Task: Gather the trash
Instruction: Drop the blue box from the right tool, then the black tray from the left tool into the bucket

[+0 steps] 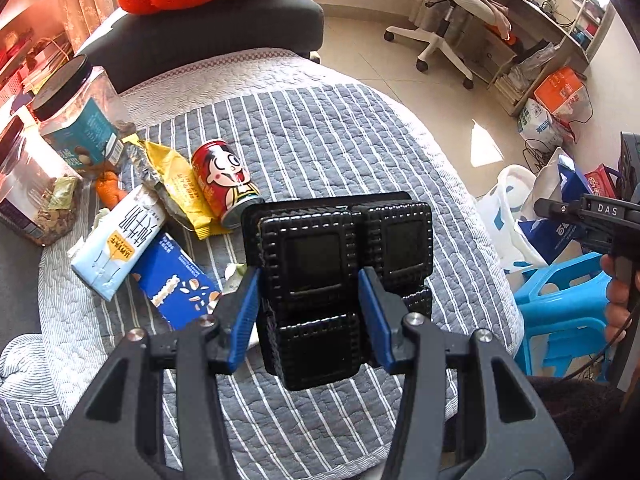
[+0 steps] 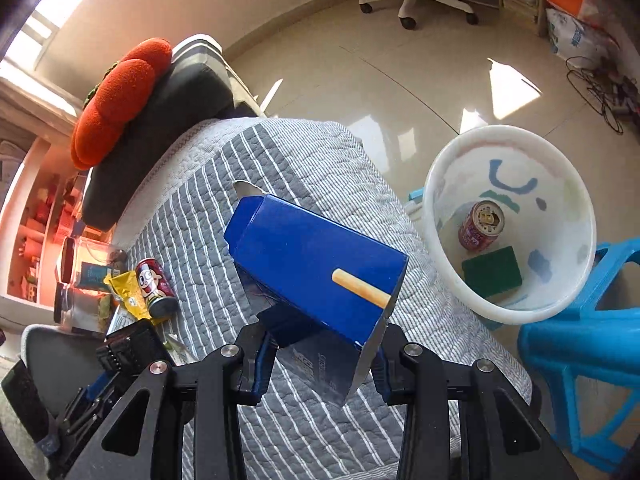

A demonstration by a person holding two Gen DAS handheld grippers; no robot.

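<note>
The left gripper point(image 1: 308, 312) clamped a light, stiff black moulded plastic tray point(image 1: 340, 280) by its sides over the striped quilt point(image 1: 320, 128), while the right gripper point(image 2: 320, 356) pinched a crushable blue cardboard carton point(image 2: 312, 264) by its open end near the white plastic bin point(image 2: 508, 308).

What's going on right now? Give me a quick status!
Left gripper shut on black plastic tray. Right gripper shut on blue box. White bin just ahead, nothing blocking. Red can still on quilt.

Blue box point(image 2: 316, 276) hides right fingertips — probably.
</note>
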